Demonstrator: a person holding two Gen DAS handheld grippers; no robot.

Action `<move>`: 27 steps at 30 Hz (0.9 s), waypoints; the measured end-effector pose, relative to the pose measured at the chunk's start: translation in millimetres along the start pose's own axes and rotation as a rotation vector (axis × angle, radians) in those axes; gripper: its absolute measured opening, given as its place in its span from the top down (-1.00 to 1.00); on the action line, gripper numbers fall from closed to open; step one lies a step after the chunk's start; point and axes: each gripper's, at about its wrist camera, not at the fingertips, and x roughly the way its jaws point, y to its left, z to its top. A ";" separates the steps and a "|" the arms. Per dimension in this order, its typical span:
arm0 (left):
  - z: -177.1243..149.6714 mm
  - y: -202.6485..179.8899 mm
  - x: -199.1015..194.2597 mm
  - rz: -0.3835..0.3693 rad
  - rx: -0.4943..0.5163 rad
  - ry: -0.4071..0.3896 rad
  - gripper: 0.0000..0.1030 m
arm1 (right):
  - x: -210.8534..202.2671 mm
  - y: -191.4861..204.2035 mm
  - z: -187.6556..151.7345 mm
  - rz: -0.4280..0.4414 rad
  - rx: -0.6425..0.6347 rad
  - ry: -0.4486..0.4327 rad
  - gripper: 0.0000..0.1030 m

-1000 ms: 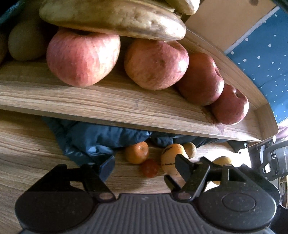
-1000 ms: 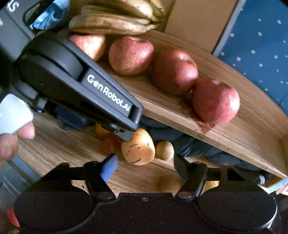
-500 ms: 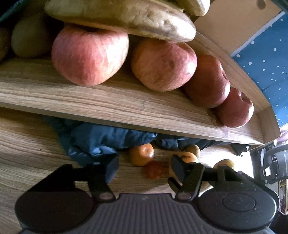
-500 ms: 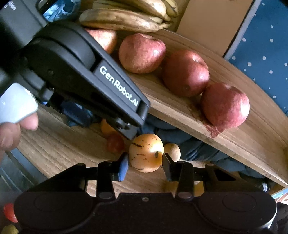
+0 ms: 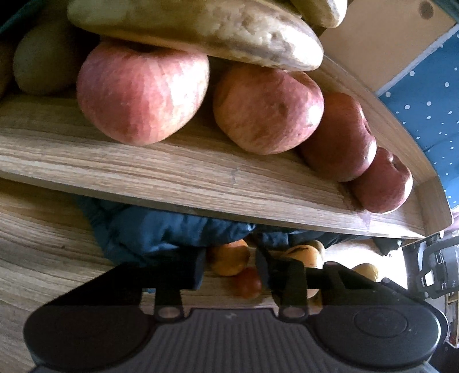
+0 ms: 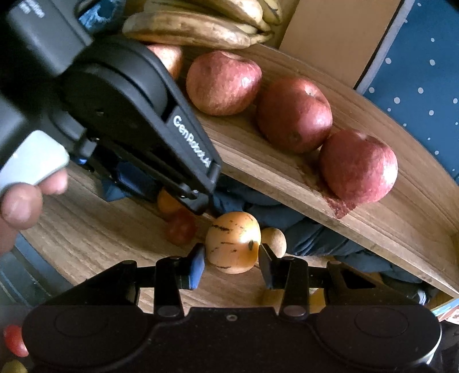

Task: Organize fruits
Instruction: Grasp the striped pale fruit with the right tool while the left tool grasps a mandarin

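Showing dark streaks, yellow-orange fruit (image 6: 233, 244) looks round.

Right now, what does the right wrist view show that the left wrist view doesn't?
Right only: the left gripper's body, a hand on it, right gripper fingers pressed on the streaked yellow fruit after closing. Left only: left gripper fingers just closing around an orange fruit, not clearly gripping; a greenish fruit on the shelf. Both: four red apples, bananas, blue cloth.
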 end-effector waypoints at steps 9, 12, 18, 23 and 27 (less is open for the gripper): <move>-5.8 2.8 -3.6 0.002 -0.001 0.001 0.34 | -2.7 3.8 -3.4 0.007 0.007 0.002 0.21; -10.6 3.9 -7.9 0.003 0.005 0.001 0.34 | -8.5 4.4 -6.0 0.029 0.014 -0.006 0.22; -20.7 3.9 -16.4 0.006 0.018 0.005 0.34 | -19.3 3.2 -14.5 0.048 0.032 -0.008 0.23; -31.9 0.2 -19.3 0.005 0.024 0.008 0.35 | -33.1 5.4 -17.5 0.053 0.041 -0.013 0.24; -40.6 -0.7 -25.2 0.002 0.030 0.012 0.35 | -43.5 7.0 -22.8 0.055 0.041 -0.017 0.25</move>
